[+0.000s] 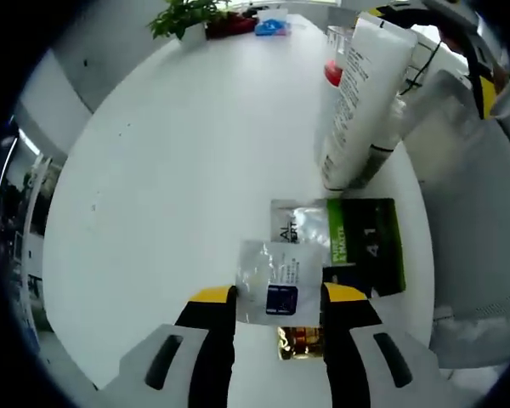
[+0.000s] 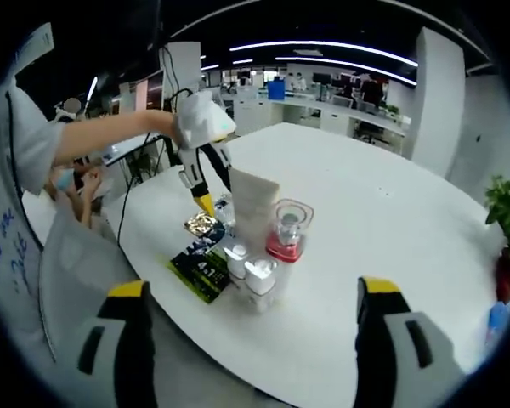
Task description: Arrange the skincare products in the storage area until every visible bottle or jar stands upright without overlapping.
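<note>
On a round white table (image 1: pixel 178 170) in an open-plan office, skincare products sit bunched near one edge. The left gripper view looks down its own yellow-tipped black jaws, the left gripper (image 1: pixel 279 296) parted on either side of a flat silvery sachet (image 1: pixel 276 279) with a dark blue square; whether the tips press it cannot be told. A crinkled gold foil packet (image 1: pixel 299 342) lies just below, a second silvery sachet (image 1: pixel 299 223) and a dark green carton (image 1: pixel 367 245) just above. Beyond them a tall white tube (image 1: pixel 361 93) leans in close, printed with fine text, and a potted plant (image 1: pixel 187 17) stands at the far rim.

The right gripper view takes in the whole cluster from across the table: the tube standing cap-down (image 2: pixel 255 208), two white-capped bottles (image 2: pixel 248 274) just beside it, and a clear jar on a red base (image 2: pixel 286 231), all upright, with the carton (image 2: pixel 200 270) and foil packet (image 2: pixel 201 224) lying flat. A person's bare arm (image 2: pixel 110 136) holds the left gripper (image 2: pixel 206 202) down among them. The right gripper (image 2: pixel 251 293) hangs wide open, nothing between its jaws, well short of the products.
</note>
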The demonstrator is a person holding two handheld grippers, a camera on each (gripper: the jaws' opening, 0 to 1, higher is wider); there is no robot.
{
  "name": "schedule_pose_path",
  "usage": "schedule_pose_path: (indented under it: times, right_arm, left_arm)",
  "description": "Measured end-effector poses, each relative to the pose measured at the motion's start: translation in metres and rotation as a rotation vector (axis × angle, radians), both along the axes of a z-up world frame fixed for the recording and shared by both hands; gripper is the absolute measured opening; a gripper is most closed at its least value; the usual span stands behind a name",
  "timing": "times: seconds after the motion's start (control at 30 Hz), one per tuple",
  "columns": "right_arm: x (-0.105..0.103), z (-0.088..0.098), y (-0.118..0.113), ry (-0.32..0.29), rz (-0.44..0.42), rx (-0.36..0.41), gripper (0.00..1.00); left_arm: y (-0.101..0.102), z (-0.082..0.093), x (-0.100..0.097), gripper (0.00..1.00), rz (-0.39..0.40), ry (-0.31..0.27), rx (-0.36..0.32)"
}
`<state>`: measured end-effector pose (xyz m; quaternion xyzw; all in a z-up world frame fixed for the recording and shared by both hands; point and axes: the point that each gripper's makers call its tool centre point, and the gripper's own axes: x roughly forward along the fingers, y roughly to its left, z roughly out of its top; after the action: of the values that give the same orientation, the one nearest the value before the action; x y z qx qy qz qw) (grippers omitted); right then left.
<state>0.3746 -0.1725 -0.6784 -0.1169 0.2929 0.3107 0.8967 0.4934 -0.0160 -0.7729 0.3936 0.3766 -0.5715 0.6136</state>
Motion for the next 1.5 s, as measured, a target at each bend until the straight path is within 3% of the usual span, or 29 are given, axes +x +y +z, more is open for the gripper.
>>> schedule_pose_path:
  times: [1.5]
  right_arm:
    - [-0.015,-0.001,0.003,-0.017,0.027,-0.05,1.0]
  left_arm:
    - [0.035,-0.009,-0.046,0.37,0.058,0.018,0.024]
